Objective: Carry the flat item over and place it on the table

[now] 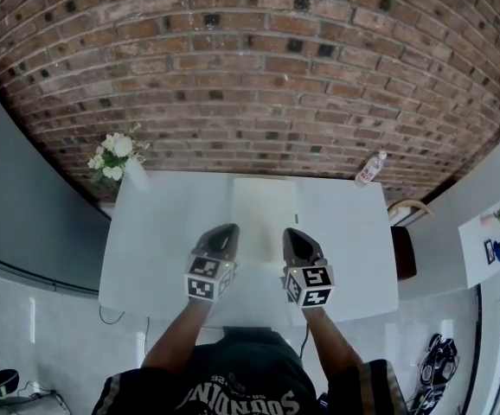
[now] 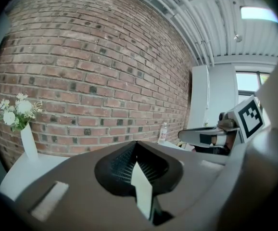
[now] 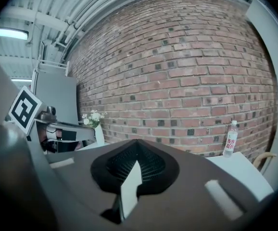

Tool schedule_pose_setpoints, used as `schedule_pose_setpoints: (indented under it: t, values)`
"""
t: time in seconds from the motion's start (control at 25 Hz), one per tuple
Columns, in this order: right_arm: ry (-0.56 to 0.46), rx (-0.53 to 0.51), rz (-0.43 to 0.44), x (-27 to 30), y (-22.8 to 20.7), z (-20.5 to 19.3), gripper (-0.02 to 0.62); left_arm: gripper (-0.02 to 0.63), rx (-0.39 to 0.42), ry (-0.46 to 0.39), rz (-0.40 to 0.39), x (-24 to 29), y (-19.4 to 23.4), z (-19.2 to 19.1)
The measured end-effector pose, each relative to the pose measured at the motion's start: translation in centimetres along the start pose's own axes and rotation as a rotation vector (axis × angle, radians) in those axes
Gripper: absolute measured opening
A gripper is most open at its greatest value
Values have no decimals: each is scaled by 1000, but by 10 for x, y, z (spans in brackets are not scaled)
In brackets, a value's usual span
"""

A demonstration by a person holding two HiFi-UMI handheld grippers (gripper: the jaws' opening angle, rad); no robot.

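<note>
Both the left tongs (image 1: 230,229) and the right tongs (image 1: 290,232) are clamped shut on the thin white flat item (image 1: 263,199), one at each near side. This is probably to carry it level above the white surface (image 1: 146,258). Each gripper view shows only a narrow sliver of it between the closed jaws. Its outline against the surface is faint, and whether it touches cannot be determined.

Left gripper (image 1: 227,229), right gripper (image 1: 290,231) over table (image 1: 159,232)
</note>
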State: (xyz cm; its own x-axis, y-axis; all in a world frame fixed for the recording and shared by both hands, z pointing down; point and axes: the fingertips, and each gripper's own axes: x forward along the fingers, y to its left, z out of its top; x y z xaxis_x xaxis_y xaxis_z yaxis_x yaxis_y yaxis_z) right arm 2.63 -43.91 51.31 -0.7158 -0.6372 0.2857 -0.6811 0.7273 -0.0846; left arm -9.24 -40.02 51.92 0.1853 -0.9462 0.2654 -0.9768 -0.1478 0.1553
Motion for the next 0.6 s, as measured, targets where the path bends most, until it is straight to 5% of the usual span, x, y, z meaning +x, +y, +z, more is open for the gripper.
schedule_pose_setpoints:
  t: [0.6]
  values:
    - [-21,-41,31,-60,14,5,0,10,-1,-34,36,-54,-38,1]
